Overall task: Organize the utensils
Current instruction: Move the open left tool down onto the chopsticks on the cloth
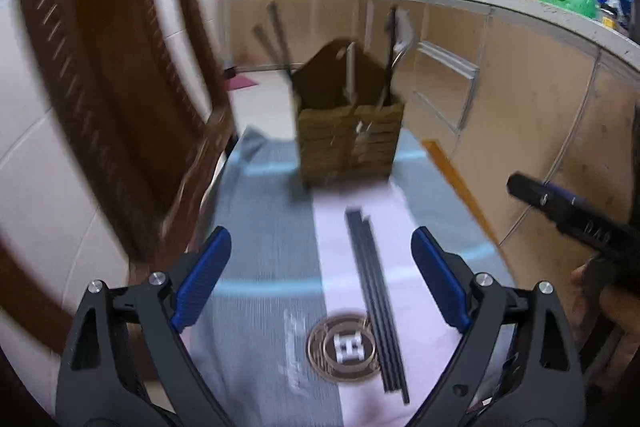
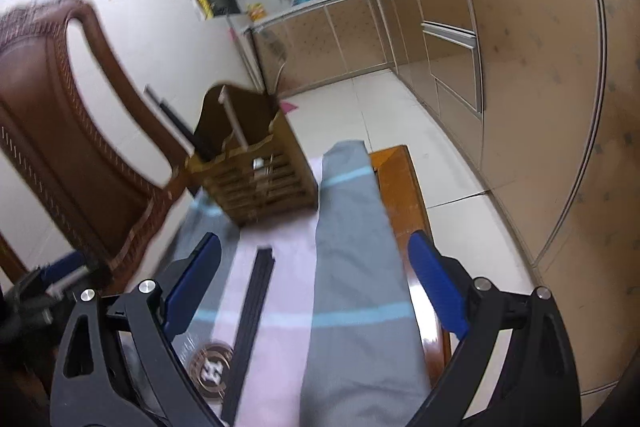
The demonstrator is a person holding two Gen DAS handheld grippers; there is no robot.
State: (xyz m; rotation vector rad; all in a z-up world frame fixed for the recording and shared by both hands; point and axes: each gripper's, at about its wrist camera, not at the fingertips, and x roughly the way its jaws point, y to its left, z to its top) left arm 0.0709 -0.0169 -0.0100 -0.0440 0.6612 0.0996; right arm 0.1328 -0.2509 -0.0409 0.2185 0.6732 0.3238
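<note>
Two blue-padded tongs show, one per view, each spread wide with nothing between the pads. From the left wrist, the left tongs (image 1: 320, 279) hang released above a bundle of dark chopsticks (image 1: 376, 303) lying lengthwise on the pink and grey cloth (image 1: 272, 227) over the tabletop, beside a round brown emblem (image 1: 342, 347); a slatted wooden utensil holder (image 1: 348, 143) stands upright farther off with dark sticks rising from it. From the right wrist, the right tongs (image 2: 314, 281) are likewise released, the chopsticks (image 2: 250, 323) lying below the left pad, the holder (image 2: 256, 175) beyond, near a wooden chair (image 2: 76, 131).
</note>
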